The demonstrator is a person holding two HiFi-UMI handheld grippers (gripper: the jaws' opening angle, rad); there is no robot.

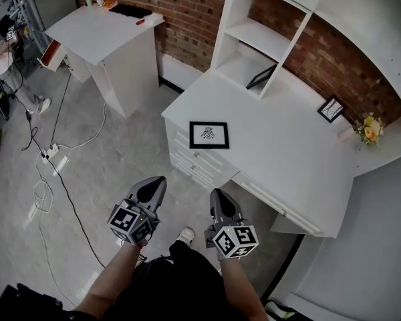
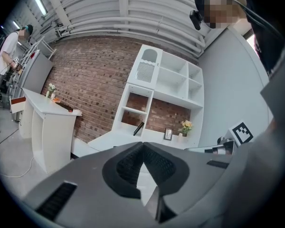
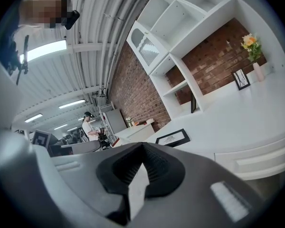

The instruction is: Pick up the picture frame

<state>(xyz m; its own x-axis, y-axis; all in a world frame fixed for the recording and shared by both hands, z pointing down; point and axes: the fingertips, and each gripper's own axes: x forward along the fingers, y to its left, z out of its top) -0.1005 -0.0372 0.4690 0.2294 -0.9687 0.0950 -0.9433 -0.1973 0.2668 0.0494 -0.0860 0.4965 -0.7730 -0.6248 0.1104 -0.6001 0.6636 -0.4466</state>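
On desk (image 1: pixel 287 159) — picture frame (image 1: pixel 209 134) flat, long axis left-right in head view; left tool (image 1: pixel 159 180), right tool (image 1: pixel 216 192) pressed together, empty.

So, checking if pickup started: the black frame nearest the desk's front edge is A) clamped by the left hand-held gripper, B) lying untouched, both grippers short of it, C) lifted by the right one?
B: the picture frame lies on the desk, with the left hand-held gripper and right hand-held gripper over the floor.
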